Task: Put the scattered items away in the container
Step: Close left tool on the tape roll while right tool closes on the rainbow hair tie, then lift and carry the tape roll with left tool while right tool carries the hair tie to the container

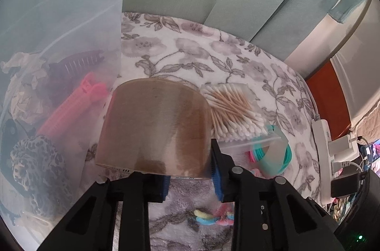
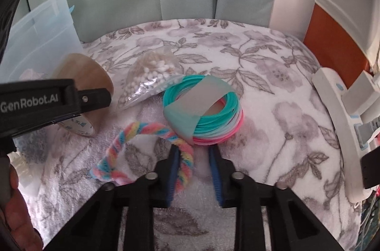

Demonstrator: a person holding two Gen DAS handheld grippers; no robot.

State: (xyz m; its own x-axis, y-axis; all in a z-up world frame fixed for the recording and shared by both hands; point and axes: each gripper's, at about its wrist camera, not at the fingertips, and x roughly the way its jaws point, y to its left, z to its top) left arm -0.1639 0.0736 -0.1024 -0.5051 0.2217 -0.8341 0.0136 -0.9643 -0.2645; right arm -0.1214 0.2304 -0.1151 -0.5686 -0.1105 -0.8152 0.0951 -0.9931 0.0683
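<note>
My left gripper (image 1: 190,163) is shut on a roll of brown packing tape (image 1: 156,127), held just above the floral blanket beside the clear plastic container (image 1: 59,61); the tape also shows in the right wrist view (image 2: 90,82). A bag of cotton swabs (image 1: 235,111) and a banded bundle of teal and pink hair ties (image 2: 204,111) lie to the right. My right gripper (image 2: 193,153) is open, its fingers straddling a rainbow fuzzy hair tie (image 2: 152,149) right in front of the bundle.
The container holds a pink clip (image 1: 78,104), a dark claw clip (image 1: 78,61), a leopard scrunchie (image 1: 35,160) and crumpled paper. A white power strip (image 2: 337,123) with plugs lies along the right blanket edge. Green curtains hang behind.
</note>
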